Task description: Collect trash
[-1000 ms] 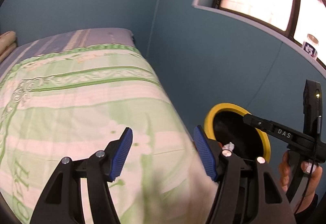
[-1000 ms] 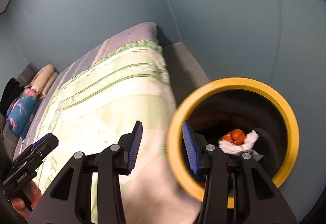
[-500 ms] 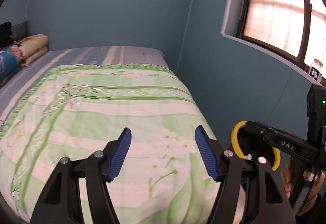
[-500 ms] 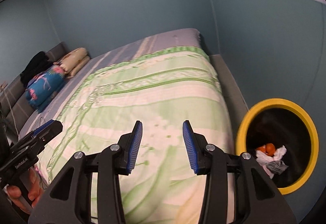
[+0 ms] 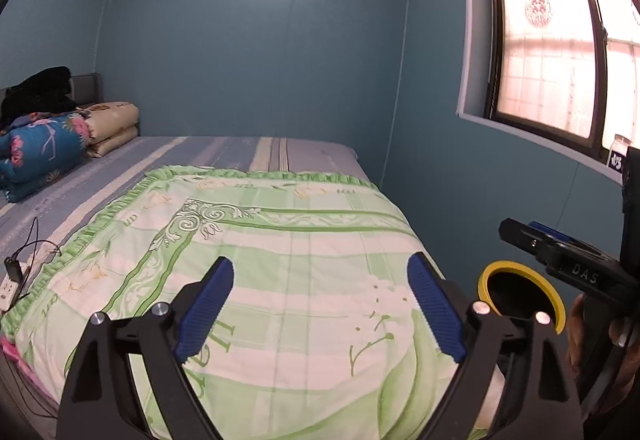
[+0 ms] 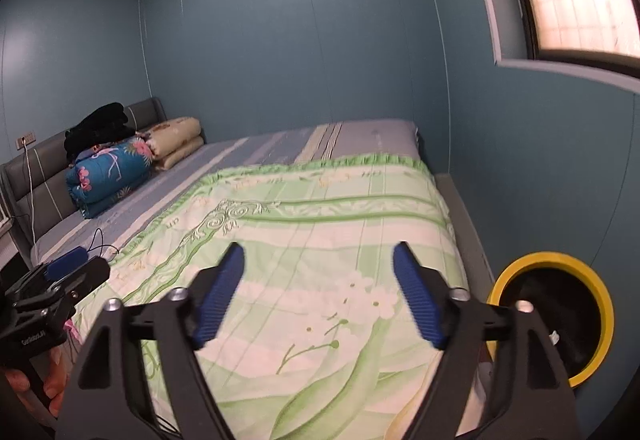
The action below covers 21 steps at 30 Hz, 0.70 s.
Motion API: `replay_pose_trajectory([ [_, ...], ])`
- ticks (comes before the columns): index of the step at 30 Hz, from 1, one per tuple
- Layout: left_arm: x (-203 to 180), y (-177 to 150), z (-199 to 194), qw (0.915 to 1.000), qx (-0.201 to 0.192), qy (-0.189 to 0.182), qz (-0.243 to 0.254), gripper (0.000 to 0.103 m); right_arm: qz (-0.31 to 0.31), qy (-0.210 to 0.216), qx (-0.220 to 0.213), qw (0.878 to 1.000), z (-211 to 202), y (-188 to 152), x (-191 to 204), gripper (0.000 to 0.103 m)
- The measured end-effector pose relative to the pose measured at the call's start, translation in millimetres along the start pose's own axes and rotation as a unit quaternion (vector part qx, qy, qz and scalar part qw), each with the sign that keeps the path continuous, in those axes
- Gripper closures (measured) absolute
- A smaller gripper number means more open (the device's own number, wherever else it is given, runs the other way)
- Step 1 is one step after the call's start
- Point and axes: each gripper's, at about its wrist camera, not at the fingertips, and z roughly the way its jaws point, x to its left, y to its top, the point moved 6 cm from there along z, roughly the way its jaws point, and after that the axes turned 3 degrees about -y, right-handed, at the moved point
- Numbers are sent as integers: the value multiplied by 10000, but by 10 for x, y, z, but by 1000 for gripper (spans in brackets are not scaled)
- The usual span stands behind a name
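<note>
A black bin with a yellow rim (image 5: 514,264) (image 6: 552,258) stands on the floor between the bed and the blue wall, at the lower right of both views. Its inside is dark, and only a white scrap (image 6: 554,337) shows in it. My left gripper (image 5: 320,263) hangs above the green quilt with its jaws opening and nothing between them. Over the same quilt, my right gripper (image 6: 319,250) has its jaws opening too, also empty. From the side, the right gripper (image 5: 520,236) shows above the bin, while the left gripper (image 6: 64,272) is at the lower left.
A bed with a green floral quilt (image 5: 300,240) fills the middle. Folded blankets (image 5: 44,148) and dark clothes lie at its head. A power strip with a cable (image 5: 10,280) sits on the left edge. A jar (image 5: 618,152) stands on the window sill.
Both grippers have risen and drawn back from the bin, which has shrunk to the lower right. Both pairs of jaws have spread wider. More of the room is in view.
</note>
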Motion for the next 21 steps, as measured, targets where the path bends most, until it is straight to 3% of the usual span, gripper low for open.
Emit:
replay_pose_trajectory([
  [5, -21, -79, -201, 9995, -277, 154, 19, 9, -34, -123, -230, 9997, -137, -68, 17, 17],
  [10, -64, -169, -357, 9973, -542, 450, 208, 8, -100, -360, -395, 9985, -187, -182, 26, 15],
  [21, -40, -239, -591, 9948, -850, 553, -33, 8, -1, -432, -428, 9981, -255, -386, 37, 14],
])
